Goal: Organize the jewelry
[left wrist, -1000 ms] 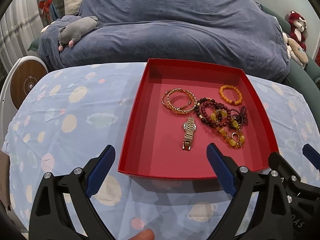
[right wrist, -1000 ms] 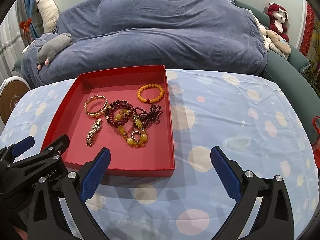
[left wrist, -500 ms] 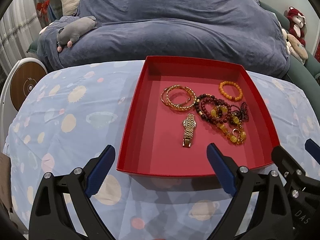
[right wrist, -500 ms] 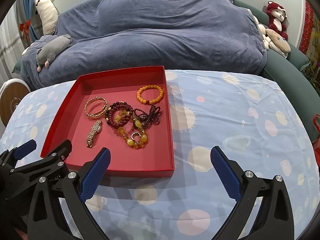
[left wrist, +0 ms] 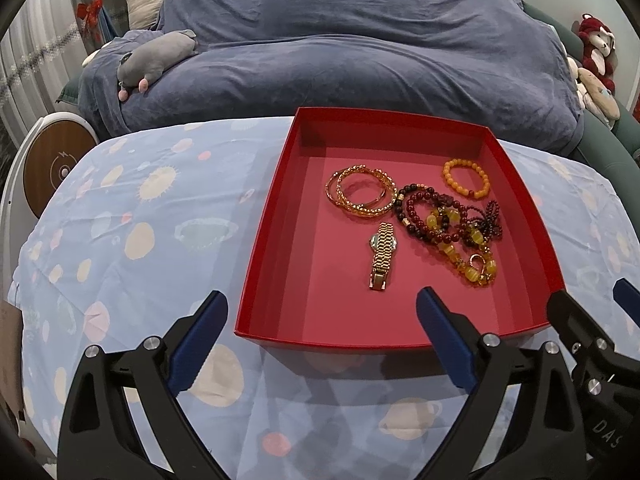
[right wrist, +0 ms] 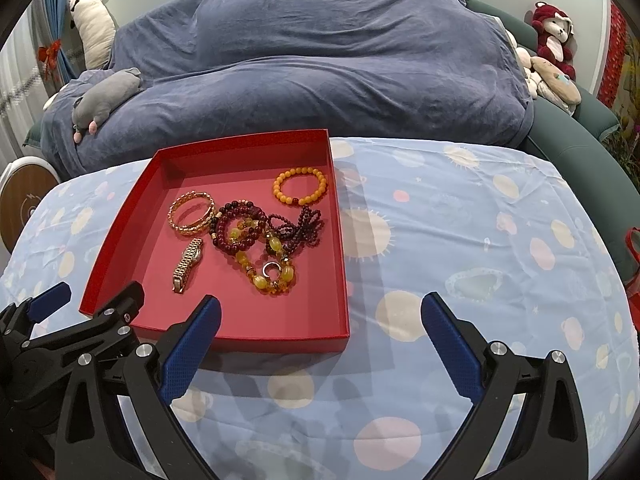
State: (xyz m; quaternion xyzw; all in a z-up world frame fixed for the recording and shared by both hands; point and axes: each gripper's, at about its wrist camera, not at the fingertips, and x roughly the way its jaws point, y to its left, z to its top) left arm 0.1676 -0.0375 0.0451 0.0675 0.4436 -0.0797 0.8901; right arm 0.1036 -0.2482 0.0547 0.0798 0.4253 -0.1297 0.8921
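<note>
Behind everything, a big sofa draped in a dark blue cover [right wrist: 320, 60] fills the back of the room, with a grey plush animal [right wrist: 106, 98] lying on its left arm and a red plush monkey [right wrist: 554, 34] perched at the far right. Closer in, the tabletop [right wrist: 480, 240] wears a pale blue cloth printed with planets and suns. On it sits a shallow red tray [left wrist: 264, 232], holding all the jewelry.

Inside the tray, a stack of gold bangles [left wrist: 360, 196] lies toward the back left, and a gold watch [left wrist: 383, 254] stretches out just in front of them, apart from the rest. An orange bead bracelet [left wrist: 466, 178] rests alone near the back right corner. Between these, dark red bead strands [left wrist: 432, 216] and a yellow bead string [left wrist: 472, 260] lie tangled together, touching and overlapping.

Both tongs hang low at the near edge of the tray, side by side. The left tongs [left wrist: 320, 332] are spread wide with nothing between the blue pads, pointing at the tray's front wall. The right tongs [right wrist: 320, 332] are just as wide and bare, aimed at the tray's near right corner and the cloth beside it.
</note>
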